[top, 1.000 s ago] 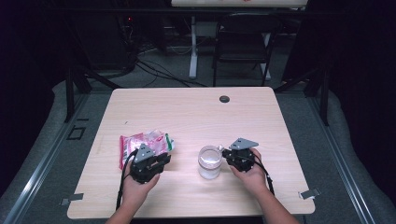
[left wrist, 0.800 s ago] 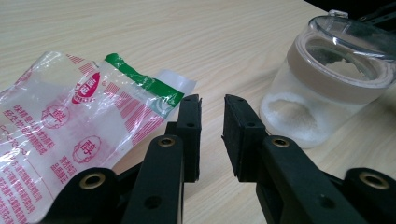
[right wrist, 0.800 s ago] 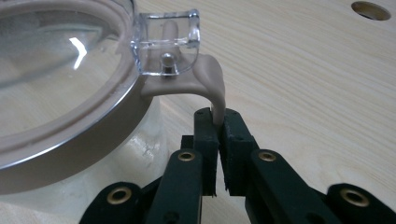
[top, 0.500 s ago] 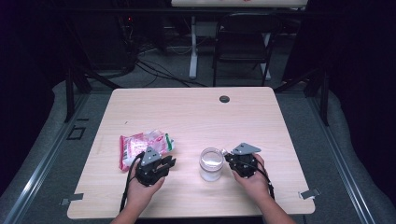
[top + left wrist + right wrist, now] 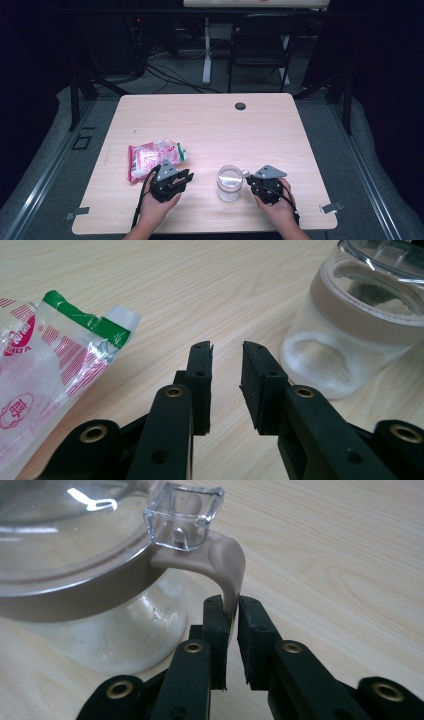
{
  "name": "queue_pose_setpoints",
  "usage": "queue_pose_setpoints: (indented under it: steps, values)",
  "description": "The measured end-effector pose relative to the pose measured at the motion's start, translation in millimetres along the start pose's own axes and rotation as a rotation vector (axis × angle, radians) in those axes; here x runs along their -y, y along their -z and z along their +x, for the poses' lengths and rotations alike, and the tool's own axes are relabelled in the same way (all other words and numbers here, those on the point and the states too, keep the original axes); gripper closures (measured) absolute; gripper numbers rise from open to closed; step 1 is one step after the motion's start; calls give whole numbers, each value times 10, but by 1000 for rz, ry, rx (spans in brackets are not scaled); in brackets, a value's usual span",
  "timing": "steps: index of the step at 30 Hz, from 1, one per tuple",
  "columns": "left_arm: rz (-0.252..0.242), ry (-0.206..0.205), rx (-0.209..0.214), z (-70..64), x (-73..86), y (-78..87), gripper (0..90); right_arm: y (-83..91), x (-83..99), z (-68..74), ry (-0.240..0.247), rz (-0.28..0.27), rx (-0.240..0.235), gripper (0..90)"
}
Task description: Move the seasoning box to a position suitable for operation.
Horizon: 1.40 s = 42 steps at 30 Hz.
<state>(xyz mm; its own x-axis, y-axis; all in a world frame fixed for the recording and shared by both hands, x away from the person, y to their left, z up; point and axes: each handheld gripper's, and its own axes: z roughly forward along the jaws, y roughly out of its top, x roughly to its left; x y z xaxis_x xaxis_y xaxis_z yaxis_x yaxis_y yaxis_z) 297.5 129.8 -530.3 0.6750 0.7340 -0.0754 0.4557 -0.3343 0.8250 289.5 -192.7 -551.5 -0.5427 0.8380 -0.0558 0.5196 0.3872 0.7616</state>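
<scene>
A clear glass jar (image 5: 229, 183) with a tan collar and a see-through lid stands upright on the wooden bench (image 5: 210, 125), near its front edge and between the two hands. The right hand-held gripper (image 5: 230, 620) sits just to the jar's right, and its two black jaws are pressed together on the tan handle (image 5: 227, 567) that curves down from the collar; in the right gripper view the handle's lower end drops straight between the pads. The jar's long axis runs vertically, mouth up, with the handle pointing toward the right hand-held gripper. A pale, powdery layer lies at the jar's bottom. The left hand-held gripper (image 5: 226, 371) rests low over the bench to the jar's left, its jaws a narrow gap apart with bare wood between them. A pink-and-white plastic packet (image 5: 152, 156) with a green strip lies flat just behind and to the left of that gripper.
</scene>
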Motion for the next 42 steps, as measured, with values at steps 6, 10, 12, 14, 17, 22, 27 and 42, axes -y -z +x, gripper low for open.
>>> queue_pose_setpoints:
  steps: [6, 10, 12, 14, 17, 22, 27, 42]
  values:
    - [0, 5, 6, 1, 6, -5, 728, 127, 75, 57, -27, 8, -29, 797]
    - [-4, 4, 12, 9, 5, 1, 720, 209, 108, 78, -41, -3, -53, 781]
    - [-5, 4, 12, 7, 4, 1, 713, 233, 111, 75, -45, -9, -67, 769]
    - [-9, 4, 16, 3, 3, 1, 703, 301, 112, 72, -59, -24, -88, 740]
    - [-13, 12, 21, 1, -6, 2, 653, 410, 114, 70, -60, -44, -92, 711]
    - [-10, 17, 27, -16, -28, 3, 628, 543, 46, 56, -62, -81, -94, 714]
    - [4, 22, 31, -57, -82, 4, 617, 605, -34, -5, -95, -110, -104, 752]
    - [-12, 54, 32, -189, -229, 22, 552, 615, -457, -57, -110, -145, -127, 798]
